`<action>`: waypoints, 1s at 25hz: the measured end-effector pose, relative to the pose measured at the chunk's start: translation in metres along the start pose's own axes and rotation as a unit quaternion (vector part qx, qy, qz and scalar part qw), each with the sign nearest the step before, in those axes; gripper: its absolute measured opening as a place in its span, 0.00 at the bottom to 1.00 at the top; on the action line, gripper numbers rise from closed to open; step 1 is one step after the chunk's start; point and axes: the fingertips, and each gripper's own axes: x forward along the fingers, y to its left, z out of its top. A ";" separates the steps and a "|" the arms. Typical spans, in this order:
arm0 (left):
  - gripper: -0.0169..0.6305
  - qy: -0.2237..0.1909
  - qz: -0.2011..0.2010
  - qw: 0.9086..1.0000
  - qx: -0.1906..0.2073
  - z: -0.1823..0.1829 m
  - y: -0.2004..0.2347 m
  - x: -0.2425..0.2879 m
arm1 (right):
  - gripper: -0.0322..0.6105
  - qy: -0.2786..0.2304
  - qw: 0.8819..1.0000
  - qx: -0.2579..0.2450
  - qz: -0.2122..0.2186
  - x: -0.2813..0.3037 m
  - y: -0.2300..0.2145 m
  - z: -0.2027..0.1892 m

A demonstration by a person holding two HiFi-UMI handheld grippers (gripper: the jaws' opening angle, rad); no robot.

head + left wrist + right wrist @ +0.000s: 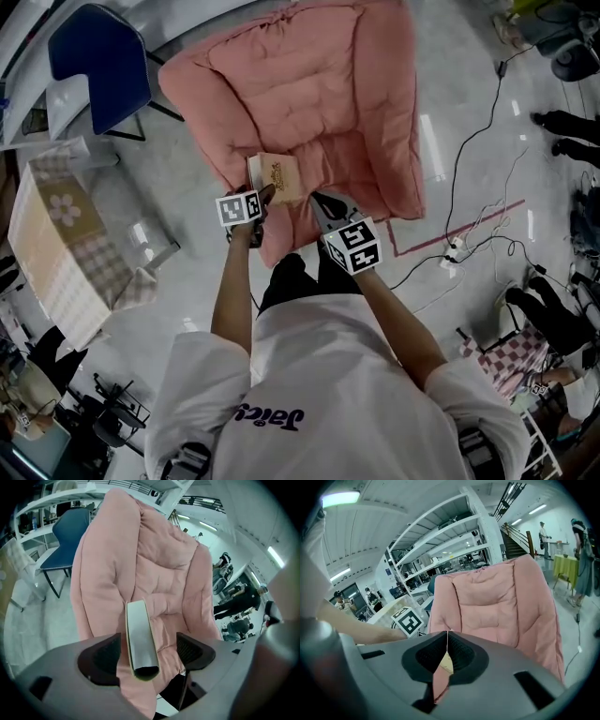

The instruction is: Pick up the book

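A thin tan book [278, 177] lies on the seat of a pink padded lounge chair [309, 84]. In the left gripper view the book [140, 637] shows edge-on, running between the two wide-apart jaws; neither pad [101, 658] presses on it. My left gripper [262, 195] is open at the book's near edge. My right gripper [321, 202] hovers just right of the book over the chair's front edge. In the right gripper view its jaws meet at the tips, shut [446, 633], with only pink cushion [497, 602] and a sliver of tan seen behind them.
A blue chair [98, 61] stands at the back left and a patterned box [56, 244] at the left. Cables and a power strip [457, 251] lie on the floor to the right, near red floor tape [441, 239]. People stand at the far right [562, 127].
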 end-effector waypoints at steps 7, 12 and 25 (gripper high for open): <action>0.58 0.031 0.005 0.999 -0.020 -0.006 0.013 0.035 | 0.07 0.024 1.000 0.015 -0.004 0.014 -0.024 -0.007; 0.58 0.045 0.008 0.999 -0.018 -0.014 0.008 0.052 | 0.07 0.031 0.999 0.028 -0.009 0.016 -0.036 -0.017; 0.58 0.104 0.005 0.995 -0.009 -0.044 -0.025 0.108 | 0.07 0.046 0.997 0.052 -0.020 0.020 -0.053 -0.038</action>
